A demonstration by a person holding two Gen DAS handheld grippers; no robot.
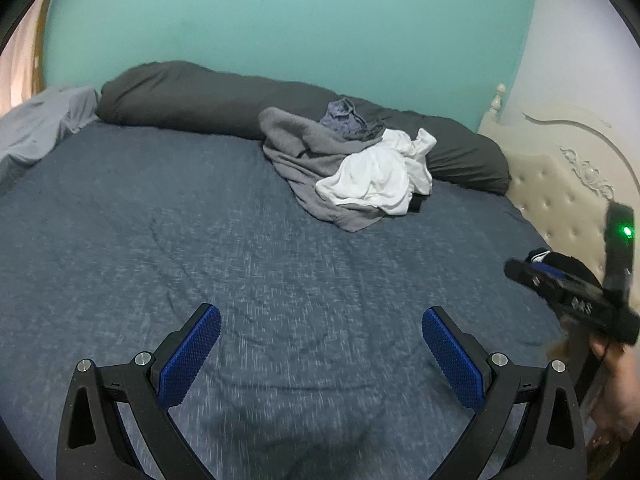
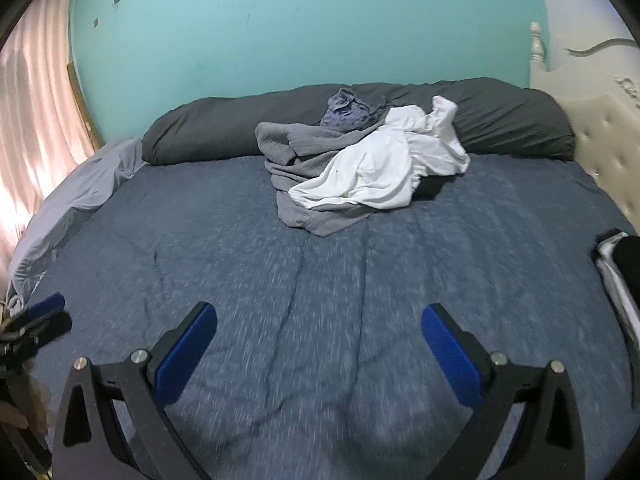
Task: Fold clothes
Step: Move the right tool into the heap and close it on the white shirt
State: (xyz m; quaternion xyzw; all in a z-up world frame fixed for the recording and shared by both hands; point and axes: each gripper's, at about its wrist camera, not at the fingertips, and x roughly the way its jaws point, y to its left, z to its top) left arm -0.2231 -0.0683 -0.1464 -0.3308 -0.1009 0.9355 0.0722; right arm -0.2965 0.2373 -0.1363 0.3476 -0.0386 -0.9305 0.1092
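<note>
With both the left gripper and right gripper released and empty, grabbing the tangled white garment risks dragging the grey garment along.

Dim, flat indoor light, bluish cast. Daylight glows through curtain at left. Motion blur streaks the bedsheet foreground. Heavy fisheye bending, black vignette corners.

Heathered blue-grey bed cover; white garment over a mid-grey garment; small faded blue garment at the far edge; charcoal bolster; turquoise wall; cream tufted headboard; pink curtain; blue pads on black jaws.
</note>
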